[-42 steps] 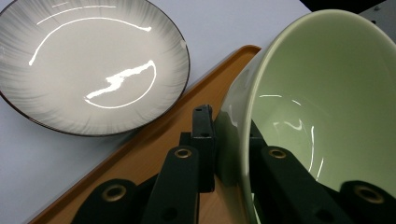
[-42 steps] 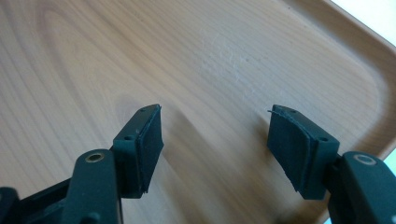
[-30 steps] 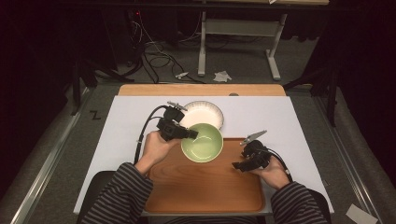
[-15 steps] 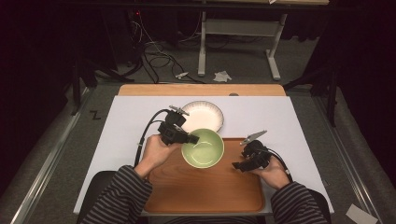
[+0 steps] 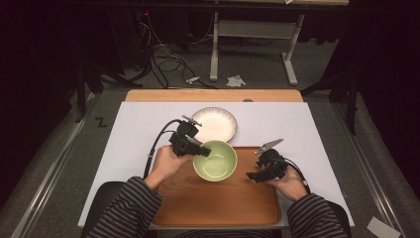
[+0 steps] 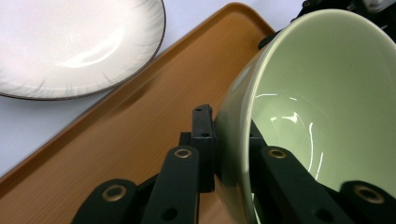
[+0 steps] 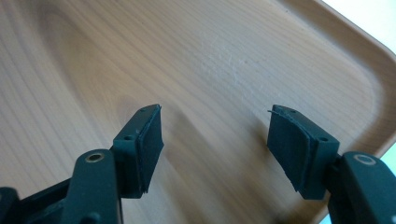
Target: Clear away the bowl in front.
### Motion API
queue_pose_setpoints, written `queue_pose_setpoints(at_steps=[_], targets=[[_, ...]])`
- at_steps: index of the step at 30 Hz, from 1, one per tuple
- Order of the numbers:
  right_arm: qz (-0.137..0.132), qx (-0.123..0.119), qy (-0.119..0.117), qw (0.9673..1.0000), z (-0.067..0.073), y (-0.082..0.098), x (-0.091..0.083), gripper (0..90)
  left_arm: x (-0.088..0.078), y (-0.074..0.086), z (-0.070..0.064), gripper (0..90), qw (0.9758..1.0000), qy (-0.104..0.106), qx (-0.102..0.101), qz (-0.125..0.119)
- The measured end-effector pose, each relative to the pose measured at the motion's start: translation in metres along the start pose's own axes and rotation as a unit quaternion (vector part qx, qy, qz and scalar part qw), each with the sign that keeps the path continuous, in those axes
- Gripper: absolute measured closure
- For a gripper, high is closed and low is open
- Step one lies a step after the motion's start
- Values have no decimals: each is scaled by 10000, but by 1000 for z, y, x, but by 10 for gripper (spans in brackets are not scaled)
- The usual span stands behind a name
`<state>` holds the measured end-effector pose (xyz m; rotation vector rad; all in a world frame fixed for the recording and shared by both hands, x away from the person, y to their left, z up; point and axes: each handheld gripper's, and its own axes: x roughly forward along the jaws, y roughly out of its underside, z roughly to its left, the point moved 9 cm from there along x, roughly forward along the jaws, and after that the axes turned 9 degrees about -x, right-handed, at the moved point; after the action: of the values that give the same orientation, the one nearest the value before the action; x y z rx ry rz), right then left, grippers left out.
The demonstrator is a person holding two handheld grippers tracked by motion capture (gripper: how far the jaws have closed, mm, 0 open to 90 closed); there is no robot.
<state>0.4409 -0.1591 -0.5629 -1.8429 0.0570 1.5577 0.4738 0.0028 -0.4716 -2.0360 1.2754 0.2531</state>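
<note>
Green bowl [image 5: 215, 160] at tray's [image 5: 218, 206] 12 o'clock edge, rim pinched by left gripper [image 5: 197, 148]; white plate [image 5: 214, 124] at 12. Right gripper [image 5: 253, 174] at 3, jaws spread, bare tray toward 6.

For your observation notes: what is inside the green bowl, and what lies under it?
The green bowl holds nothing; its glossy inside is bare apart from one jaw of the left tongs pinching its rim. The wooden tray lies below; the bowl hides the spot beneath.
</note>
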Motion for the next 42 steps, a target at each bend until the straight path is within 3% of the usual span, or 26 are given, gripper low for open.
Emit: queue_pose_setpoints(at_steps=[22, 42], targets=[[-19, -22, 29, 10000, -1, -1, -1, 371, 19, 7, 25, 827, 9991, -247, -284, 193], [-22, -41, 20, 10000, -1, 0, -1, 371, 31, 14, 36, 825, 9981, -364, -402, 292]])
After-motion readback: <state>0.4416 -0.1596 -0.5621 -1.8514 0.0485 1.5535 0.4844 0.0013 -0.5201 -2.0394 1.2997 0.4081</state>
